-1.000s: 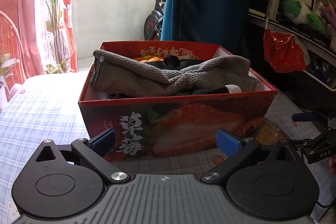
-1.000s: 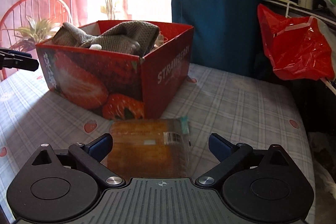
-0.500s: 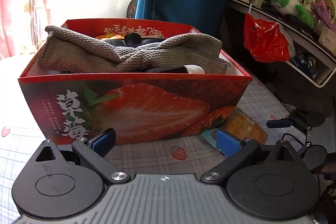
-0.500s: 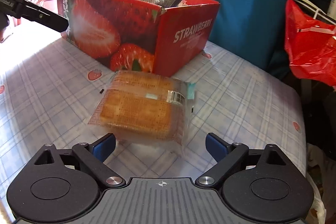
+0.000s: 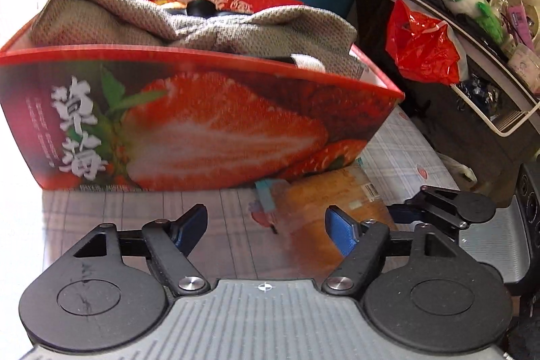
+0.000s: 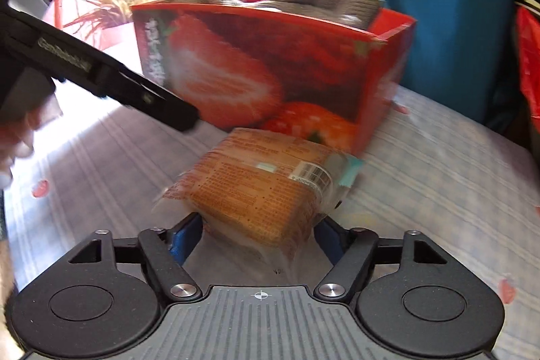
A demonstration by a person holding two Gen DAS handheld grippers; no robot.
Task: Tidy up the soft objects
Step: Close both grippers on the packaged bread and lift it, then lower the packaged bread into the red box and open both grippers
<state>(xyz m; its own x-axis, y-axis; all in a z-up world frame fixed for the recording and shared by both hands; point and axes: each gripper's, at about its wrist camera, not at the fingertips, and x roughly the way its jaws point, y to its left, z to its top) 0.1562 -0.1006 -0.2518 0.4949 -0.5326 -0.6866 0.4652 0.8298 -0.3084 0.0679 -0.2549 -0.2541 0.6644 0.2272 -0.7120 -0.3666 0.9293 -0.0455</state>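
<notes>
Bread packet [image 6: 266, 188] lies mid-frame between the closing right gripper [image 6: 260, 237]; box [image 6: 270, 70] above holds a grey cloth [image 6: 324, 2]; left gripper [image 5: 266, 226] closing on nothing.

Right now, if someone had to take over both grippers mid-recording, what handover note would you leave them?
Right gripper: jaws closing around the wrapped cake on the table; firm contact not clear yet.
Left gripper: jaws closing with nothing between them, in front of the strawberry box.
Box sits on the checked tablecloth, with a grey knitted cloth bulging over its rim.
Done: cloth in the box.
Left: probably grip the cake, lift it and put it in the box.
</notes>
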